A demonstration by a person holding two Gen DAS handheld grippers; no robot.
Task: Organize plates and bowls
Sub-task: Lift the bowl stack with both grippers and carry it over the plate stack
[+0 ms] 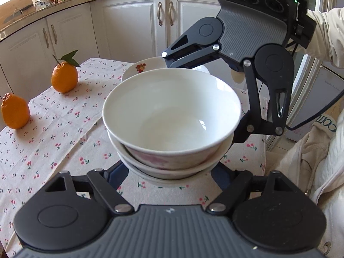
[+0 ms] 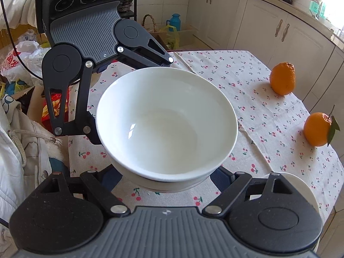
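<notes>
Left wrist view: we see the cherry-print tablecloth (image 1: 53, 142) spread over the table, two oranges (image 1: 64, 77) at far left. Both grippers angle steeply downward from opposite sides. The left gripper (image 1: 169, 177) and right gripper (image 2: 169, 178) each have their jaws spread wide around the stack of bowls (image 1: 172, 116), cradling its lower sides above the cloth. The top bowl is plain white inside, with a faded pink pattern outside. A decorated plate (image 1: 142, 68) lies just beyond.
</notes>
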